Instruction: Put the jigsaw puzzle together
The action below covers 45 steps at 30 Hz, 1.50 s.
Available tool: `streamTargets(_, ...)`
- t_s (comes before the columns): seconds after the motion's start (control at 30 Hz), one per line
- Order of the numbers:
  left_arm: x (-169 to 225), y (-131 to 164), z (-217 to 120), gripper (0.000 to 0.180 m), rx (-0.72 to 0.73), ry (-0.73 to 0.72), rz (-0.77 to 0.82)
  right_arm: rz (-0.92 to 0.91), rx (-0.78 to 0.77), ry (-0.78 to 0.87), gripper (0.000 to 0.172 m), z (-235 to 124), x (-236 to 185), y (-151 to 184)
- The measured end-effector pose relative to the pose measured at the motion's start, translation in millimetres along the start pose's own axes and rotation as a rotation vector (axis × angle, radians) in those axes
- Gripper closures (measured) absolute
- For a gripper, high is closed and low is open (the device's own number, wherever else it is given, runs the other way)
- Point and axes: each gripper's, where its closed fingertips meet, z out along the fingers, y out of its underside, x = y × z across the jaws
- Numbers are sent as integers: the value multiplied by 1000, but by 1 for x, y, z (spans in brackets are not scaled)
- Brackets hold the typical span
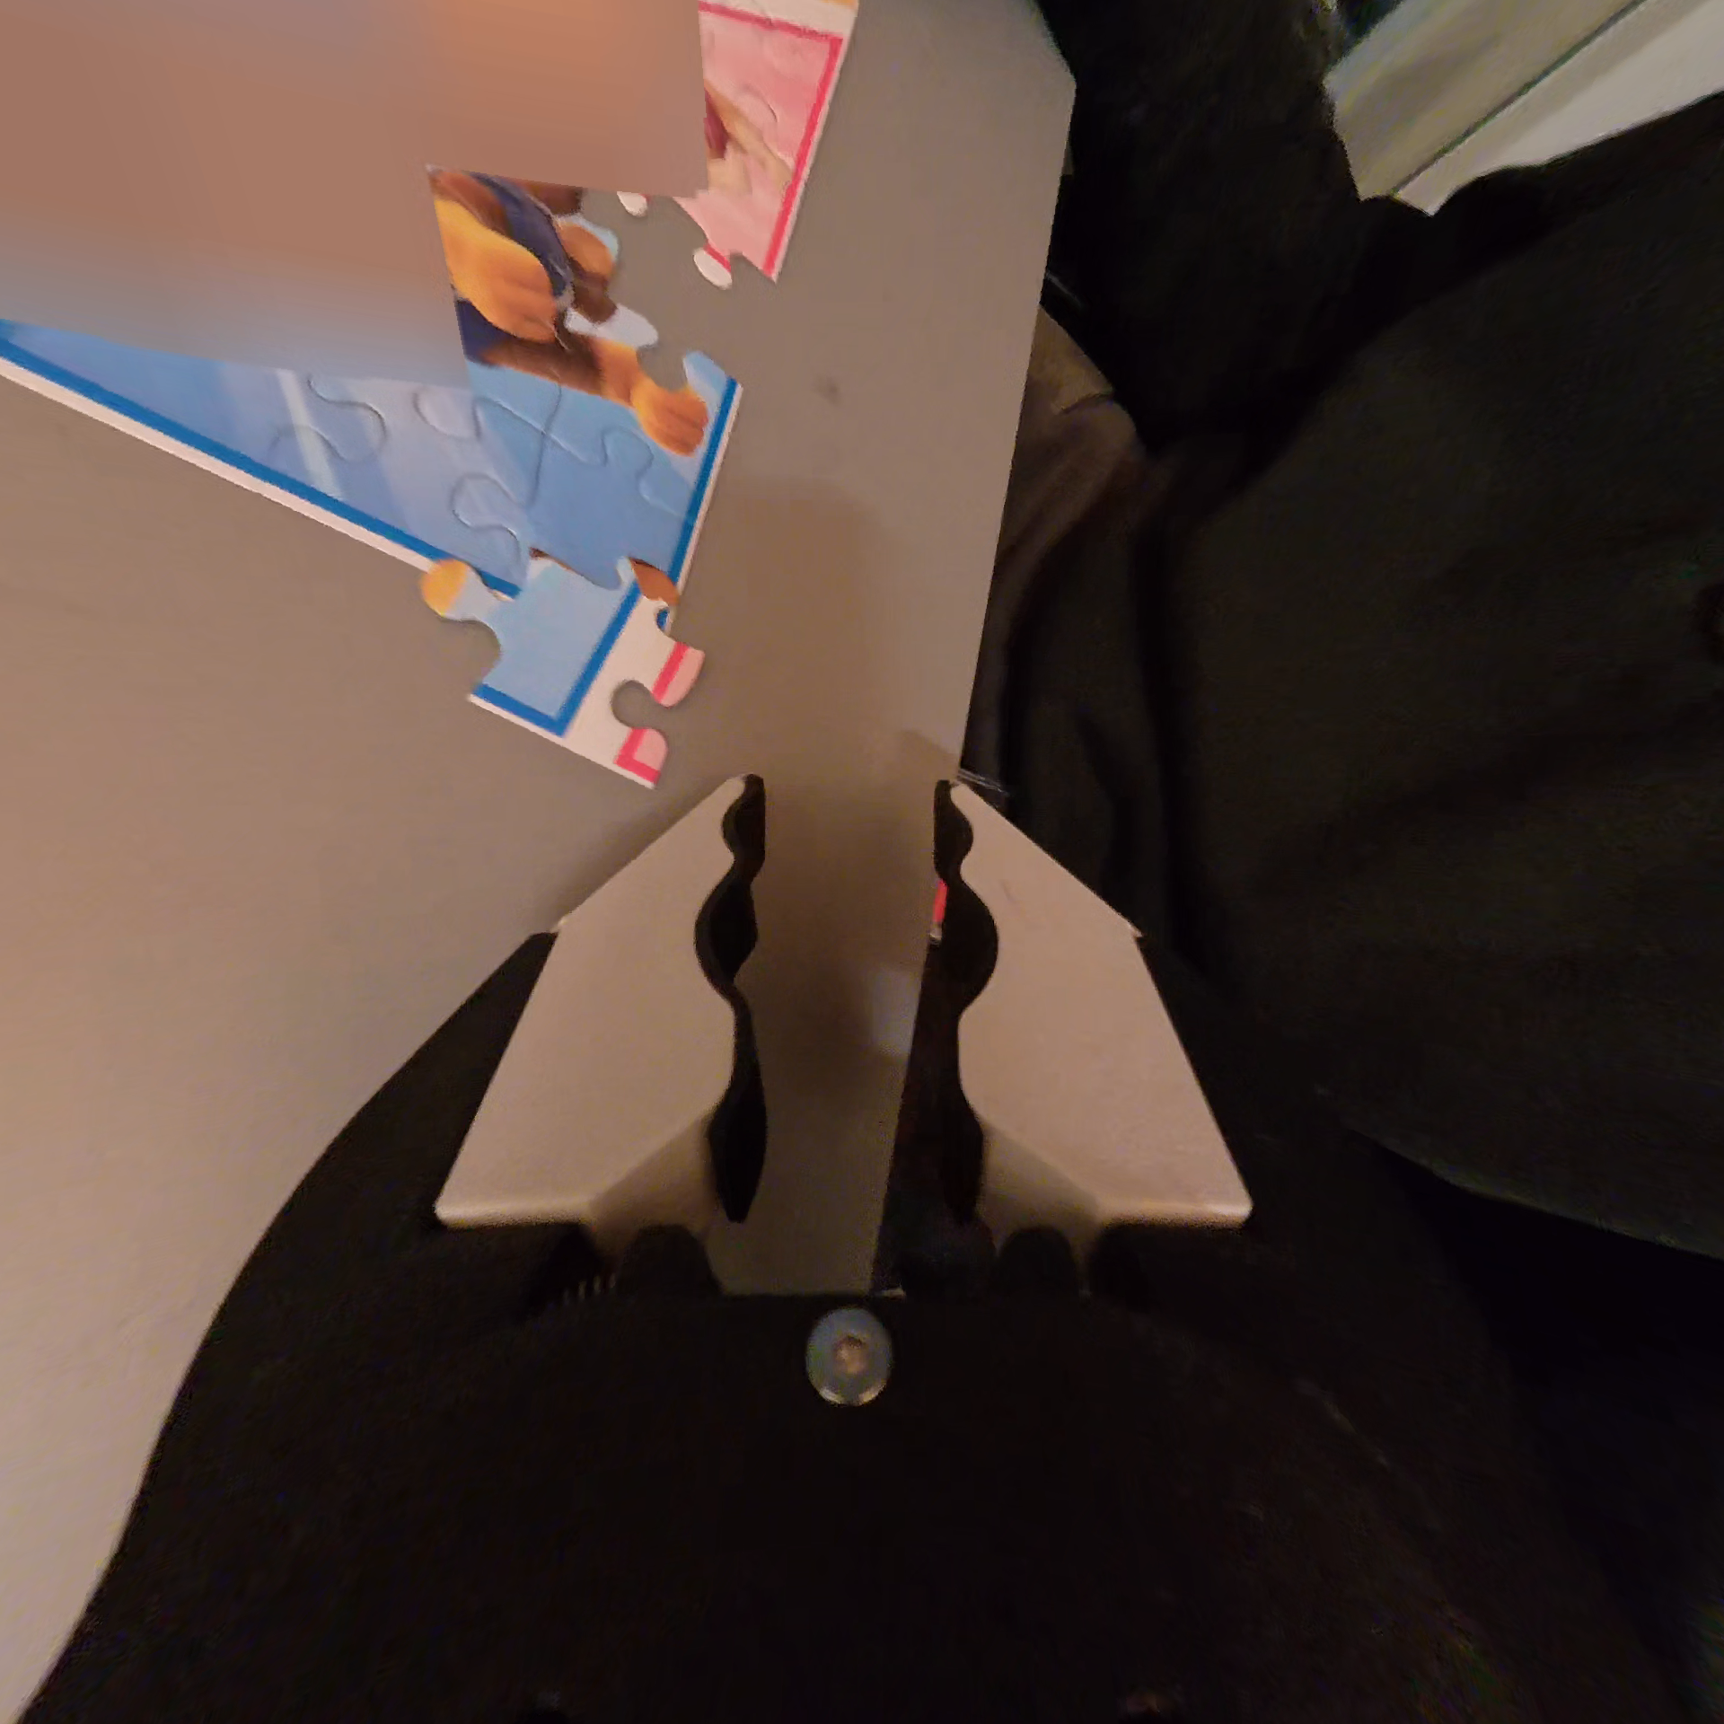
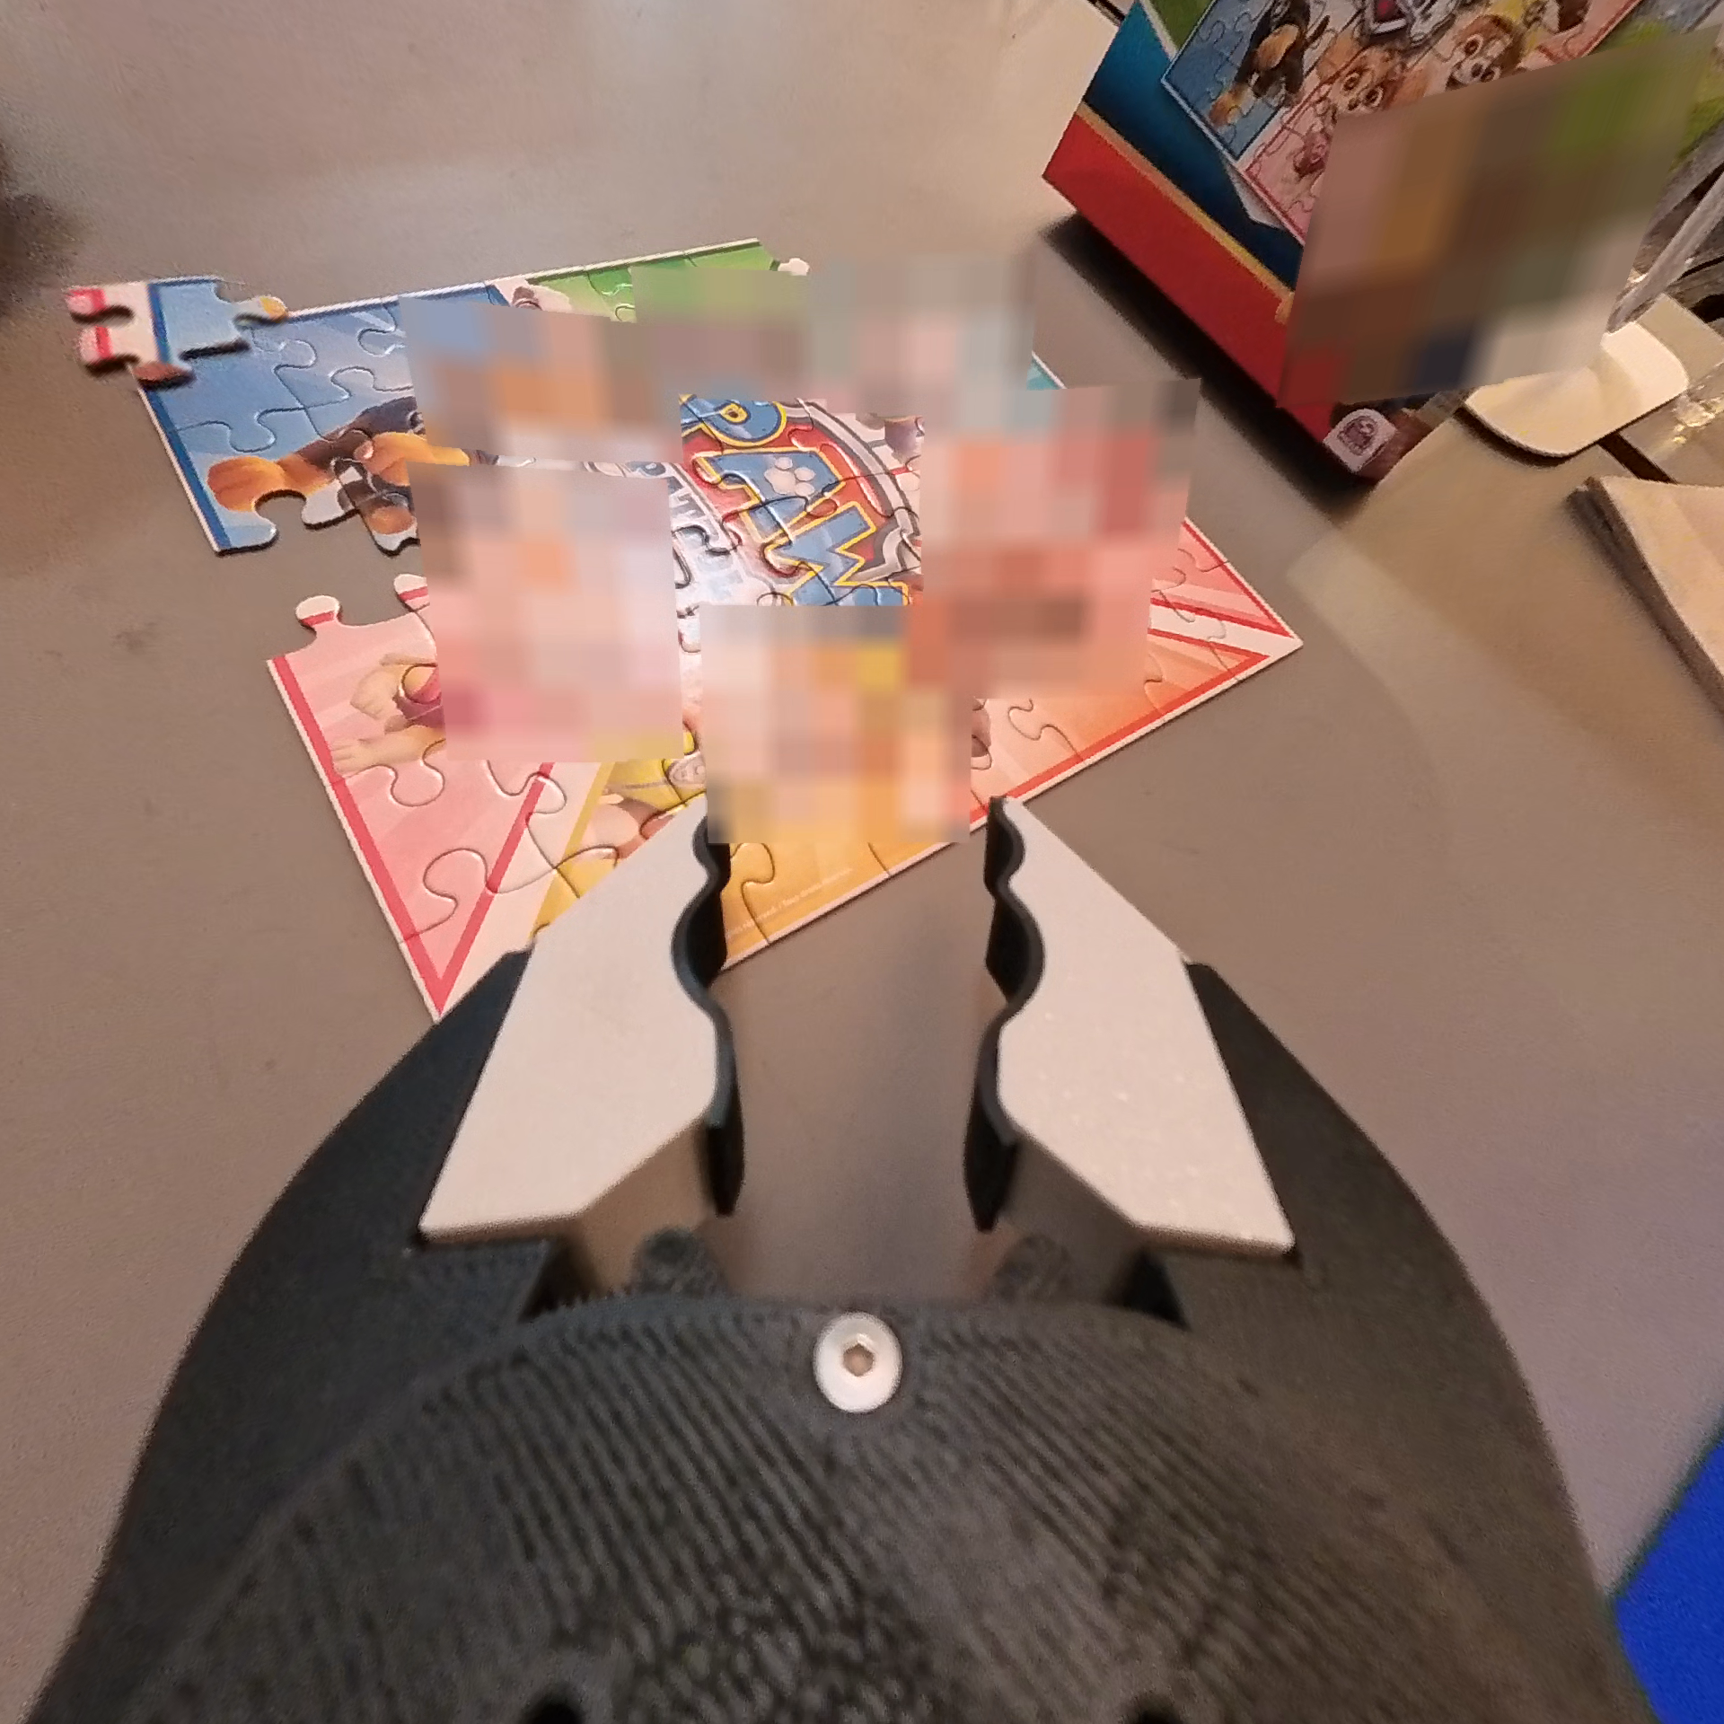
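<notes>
Cardboard is the weak point here: the jigsaw puzzle lies flat in the middle of the grey desk, nearly whole. One blue-and-white corner piece sits askew against its corner near the desk's side edge and looks not seated. The left tool hangs just beside that piece, right over the desk's edge, its fingers apart with only bare desk showing between them. A thin red sliver shows by one finger, and I cannot tell what it is. A sideways nudge from this tool could, I judge, push the thin piece off the edge onto the dark clothing, or lever up the joined pieces next to it. The right tool hovers with its fingers spread over the puzzle's near corner, gripping nothing. If it came down hard or dragged there, the interlocked pieces could buckle or the whole sheet could slide toward the puzzle box at the far right corner.
</notes>
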Motion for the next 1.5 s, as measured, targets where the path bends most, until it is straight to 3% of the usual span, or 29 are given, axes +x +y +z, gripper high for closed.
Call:
streamTargets(0.23,-42,-23,-17,131,111,-295,71,-3,-5,0,117,1,0,0)
streamTargets(0.4,-58,-23,-17,130,64,-448,188,-7,-9,1,117,1,-1,1)
streamTargets(0.7,-60,-25,-3,131,24,-473,241,-12,-15,4,117,2,-1,2)
streamTargets(0.9,-57,-23,-2,155,6,-464,249,-16,-22,6,118,3,-1,3)
streamTargets(1.27,-50,-29,-4,157,39,-442,258,-22,-19,18,118,2,0,2)
streamTargets(1.37,-48,-35,-8,158,76,-442,262,-24,62,70,125,-4,5,-10)
streamTargets(1.4,-48,-37,-9,172,89,-444,265,-15,127,74,128,-8,3,-22)
streamTargets(1.5,-46,-45,-14,180,142,-449,281,28,350,-22,133,-15,-28,-71)
